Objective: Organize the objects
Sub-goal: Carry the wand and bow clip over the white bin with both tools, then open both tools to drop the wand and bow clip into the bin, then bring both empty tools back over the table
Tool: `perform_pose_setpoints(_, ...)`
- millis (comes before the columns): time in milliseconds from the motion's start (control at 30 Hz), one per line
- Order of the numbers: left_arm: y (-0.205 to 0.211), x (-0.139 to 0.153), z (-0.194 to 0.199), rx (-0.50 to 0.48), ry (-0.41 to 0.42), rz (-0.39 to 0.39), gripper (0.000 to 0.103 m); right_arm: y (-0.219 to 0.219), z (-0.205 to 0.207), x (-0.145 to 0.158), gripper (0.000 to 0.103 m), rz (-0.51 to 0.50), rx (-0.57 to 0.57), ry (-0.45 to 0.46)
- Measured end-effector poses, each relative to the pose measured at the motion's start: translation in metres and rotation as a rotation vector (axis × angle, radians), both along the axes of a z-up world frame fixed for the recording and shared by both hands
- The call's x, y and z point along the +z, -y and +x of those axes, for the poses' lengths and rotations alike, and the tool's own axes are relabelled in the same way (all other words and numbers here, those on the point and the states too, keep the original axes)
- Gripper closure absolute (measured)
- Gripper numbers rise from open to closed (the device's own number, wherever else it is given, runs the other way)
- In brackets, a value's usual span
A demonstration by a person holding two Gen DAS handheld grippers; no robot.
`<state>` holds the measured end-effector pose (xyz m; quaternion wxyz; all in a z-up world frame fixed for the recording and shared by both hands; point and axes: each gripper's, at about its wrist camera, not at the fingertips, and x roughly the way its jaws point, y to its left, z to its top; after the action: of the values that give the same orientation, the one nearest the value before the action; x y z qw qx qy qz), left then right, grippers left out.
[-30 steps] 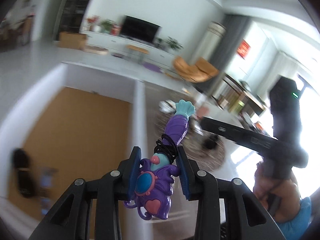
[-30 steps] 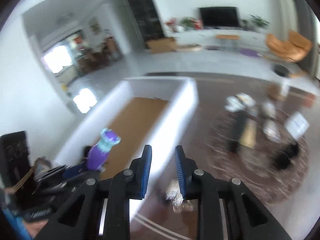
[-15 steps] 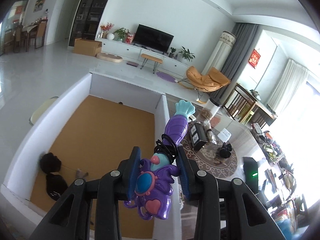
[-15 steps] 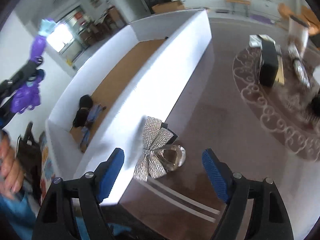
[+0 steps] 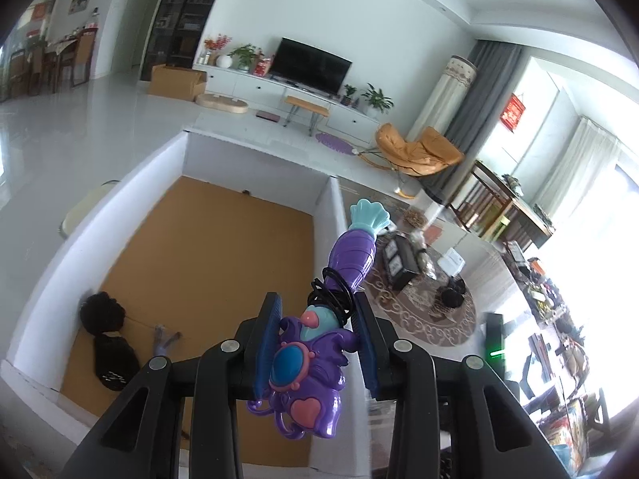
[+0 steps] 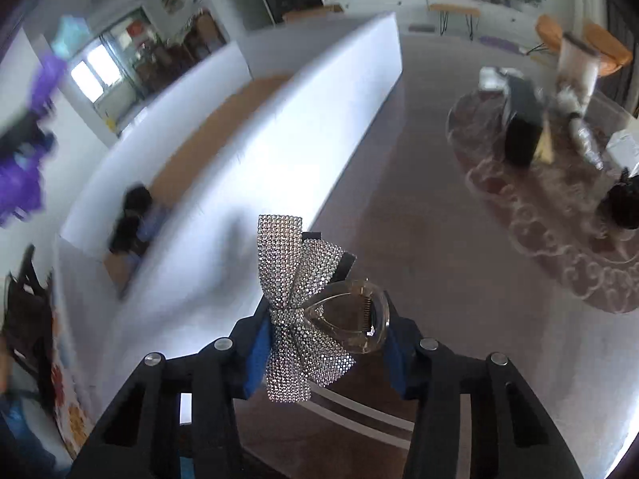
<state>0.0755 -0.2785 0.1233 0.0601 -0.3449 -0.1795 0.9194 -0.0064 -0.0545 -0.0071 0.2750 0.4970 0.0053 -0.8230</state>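
Right wrist: right gripper (image 6: 325,325) clamps rhinestone bow clip (image 6: 297,307) (view blurred).

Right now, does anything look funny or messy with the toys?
One small thing: the purple plastic toy with a teal fan-shaped tip, held in the left tool, has a thin black cord wound in a tangle around its neck. The rhinestone bow hair clip in the right tool looks fine.

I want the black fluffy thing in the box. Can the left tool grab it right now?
Probably not yet. The left tool is shut on the purple toy, so it's full, though the box is open above the black fluffy thing.
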Motion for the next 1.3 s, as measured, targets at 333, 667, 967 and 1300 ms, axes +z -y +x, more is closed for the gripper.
perform_pose_setpoints(333, 0.034, -0.051, -0.025, 0.092, 0.237, -0.083, 0.067, 0.092, 0.018, 0.082, 0.054, -0.129, 0.225, -0.06)
perform_pose_setpoints(667, 0.03, -0.067, -0.029, 0.178, 0.302, -0.138, 0.041, 0.078, 0.012, 0.065, 0.02, -0.138, 0.164, -0.094)
perform_pose_setpoints(967, -0.135, -0.037, -0.031, -0.228, 0.144, -0.137, 0.014, -0.09, -0.013, 0.016, 0.001, 0.024, -0.279, -0.201)
perform_pose_setpoints(1300, -0.253, -0.143, -0.095, -0.261, 0.211, -0.281, 0.014, -0.247, -0.02, -0.045, 0.001, 0.056, -0.749, -0.073)
